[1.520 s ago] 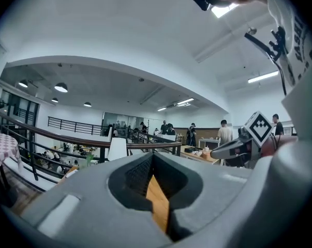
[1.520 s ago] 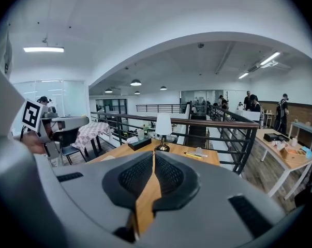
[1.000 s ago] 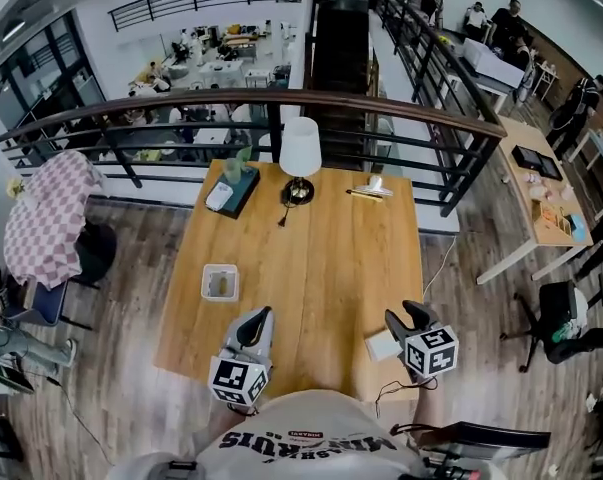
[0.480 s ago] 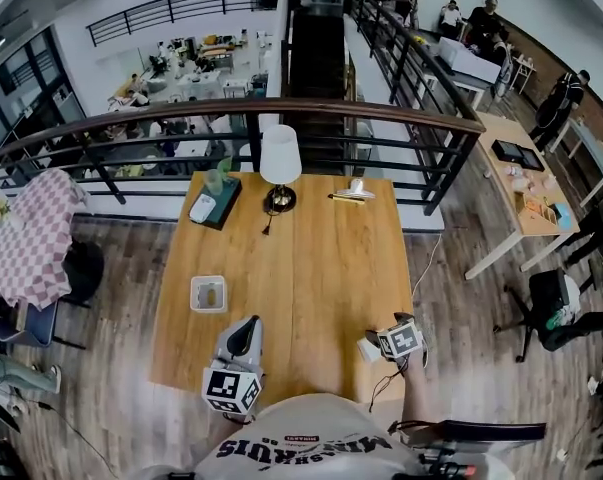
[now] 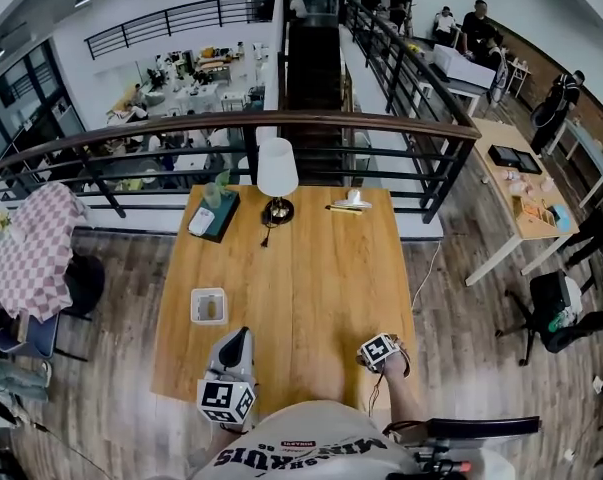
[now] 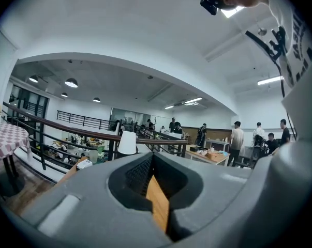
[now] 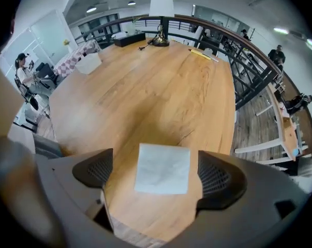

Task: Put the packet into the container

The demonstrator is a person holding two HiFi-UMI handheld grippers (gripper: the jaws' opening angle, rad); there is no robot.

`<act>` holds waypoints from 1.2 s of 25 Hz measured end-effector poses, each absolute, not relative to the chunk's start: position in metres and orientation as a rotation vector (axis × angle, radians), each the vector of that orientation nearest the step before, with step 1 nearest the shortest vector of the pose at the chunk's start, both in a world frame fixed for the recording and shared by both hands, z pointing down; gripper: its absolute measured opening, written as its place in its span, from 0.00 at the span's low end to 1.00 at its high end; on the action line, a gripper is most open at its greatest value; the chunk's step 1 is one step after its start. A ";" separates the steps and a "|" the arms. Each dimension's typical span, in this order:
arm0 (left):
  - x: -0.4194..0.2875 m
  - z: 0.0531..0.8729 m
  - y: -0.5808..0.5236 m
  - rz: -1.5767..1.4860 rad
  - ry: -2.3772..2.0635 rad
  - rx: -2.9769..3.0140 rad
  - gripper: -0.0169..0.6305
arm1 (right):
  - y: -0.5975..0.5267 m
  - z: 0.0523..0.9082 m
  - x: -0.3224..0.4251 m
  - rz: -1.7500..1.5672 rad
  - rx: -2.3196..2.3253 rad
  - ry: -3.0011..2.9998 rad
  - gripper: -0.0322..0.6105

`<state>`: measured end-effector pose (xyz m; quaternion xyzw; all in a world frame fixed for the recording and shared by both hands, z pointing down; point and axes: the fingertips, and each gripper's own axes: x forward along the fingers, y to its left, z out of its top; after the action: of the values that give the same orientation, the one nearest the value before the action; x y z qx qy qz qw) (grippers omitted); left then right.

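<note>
head view, container (image 5: 208, 306) holding small item (image 5: 210, 309), packet (image 7: 162, 168) on table (image 5: 311, 268)

white packet (image 7: 162, 168), tan wooden table (image 7: 161, 92)

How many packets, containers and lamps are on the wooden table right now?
Packet: 1
Container: 1
Lamp: 1
Total: 3

Wooden bench (image 5: 311, 268): container (image 5: 209, 306) left-centre, lamp (image 5: 277, 173) top-centre, dark tray (image 5: 217, 217) upper left. White packet (image 7: 162, 168) flat, bottom-centre of right gripper view.
</note>
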<state>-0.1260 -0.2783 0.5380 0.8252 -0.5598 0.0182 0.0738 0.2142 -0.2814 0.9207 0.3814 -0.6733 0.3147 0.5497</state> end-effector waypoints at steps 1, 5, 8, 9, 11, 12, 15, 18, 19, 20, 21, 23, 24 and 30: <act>-0.127 0.539 -0.278 0.057 -1.685 2.472 0.03 | -0.277 0.928 0.215 0.757 0.888 -1.574 0.83; -0.128 0.540 -0.278 0.066 -1.692 2.465 0.03 | -0.272 0.951 0.218 0.764 0.853 -1.521 0.85; -0.125 0.539 -0.277 0.075 -1.689 2.469 0.03 | -0.268 0.960 0.219 0.773 0.847 -1.505 0.85; -0.124 0.539 -0.278 0.076 -1.687 2.471 0.03 | -0.269 0.962 0.220 0.773 0.856 -1.505 0.85; -0.122 0.538 -0.278 0.079 -1.686 2.476 0.03 | -0.272 0.963 0.220 0.766 0.873 -1.506 0.84; -0.121 0.538 -0.278 0.080 -1.685 2.477 0.03 | -0.273 0.964 0.220 0.762 0.877 -1.504 0.84; -0.120 0.540 -0.279 0.079 -1.683 2.476 0.03 | -0.276 0.966 0.223 0.746 0.886 -1.494 0.84; -0.120 0.542 -0.279 0.079 -1.680 2.477 0.03 | -0.277 0.967 0.224 0.739 0.898 -1.488 0.84; -0.120 0.542 -0.279 0.080 -1.680 2.477 0.03 | -0.277 0.968 0.224 0.738 0.896 -1.487 0.84; -0.120 0.542 -0.279 0.079 -1.680 2.476 0.03 | -0.277 0.968 0.224 0.735 0.892 -1.485 0.84; -0.121 0.542 -0.280 0.078 -1.681 2.475 0.03 | -0.277 0.968 0.224 0.731 0.888 -1.481 0.84; -0.121 0.542 -0.280 0.078 -1.682 2.474 0.03 | -0.279 0.966 0.226 0.713 0.885 -1.472 0.83; -0.121 0.542 -0.280 0.078 -1.683 2.473 0.03 | -0.280 0.964 0.227 0.704 0.884 -1.472 0.73; -0.121 0.546 -0.279 0.079 -1.686 2.463 0.03 | -0.278 0.959 0.226 0.723 0.837 -1.503 0.53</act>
<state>-0.1206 -0.2793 0.5460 0.8223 -0.5630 0.0265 0.0777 0.2264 -0.2778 0.9594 0.3602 -0.6473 0.3114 0.5953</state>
